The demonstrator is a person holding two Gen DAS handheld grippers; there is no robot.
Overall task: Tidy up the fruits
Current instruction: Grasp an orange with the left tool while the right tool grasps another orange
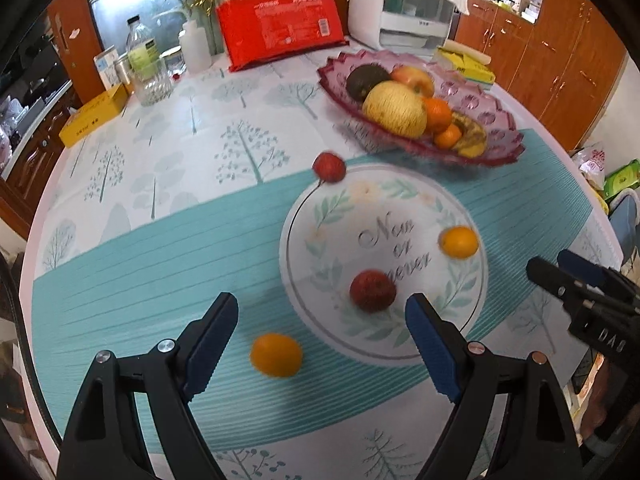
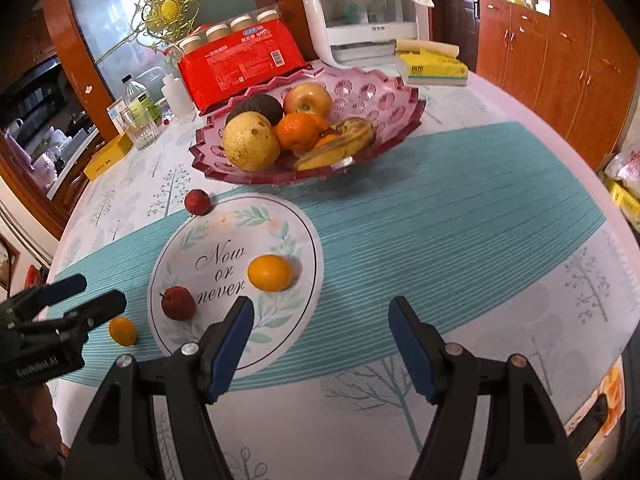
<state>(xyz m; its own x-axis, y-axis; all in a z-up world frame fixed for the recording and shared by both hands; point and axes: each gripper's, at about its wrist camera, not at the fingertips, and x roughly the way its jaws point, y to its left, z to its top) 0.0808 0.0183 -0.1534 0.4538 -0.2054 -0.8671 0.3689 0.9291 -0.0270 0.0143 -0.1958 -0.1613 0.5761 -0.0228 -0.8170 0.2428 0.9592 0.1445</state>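
Left gripper [image 1: 322,334] spread, empty; the small round orange fruit [image 1: 276,355] lies between its tips. Right gripper [image 2: 322,338] likewise spread, farther off.

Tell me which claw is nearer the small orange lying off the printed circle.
Left. The left claw hangs open just over the small orange; the right claw is beyond the circle.

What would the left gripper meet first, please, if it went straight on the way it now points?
Probably the small round orange citrus fruit lying on the striped teal tablecloth, just ahead between the open jaws of the left gripper; depth is uncertain.
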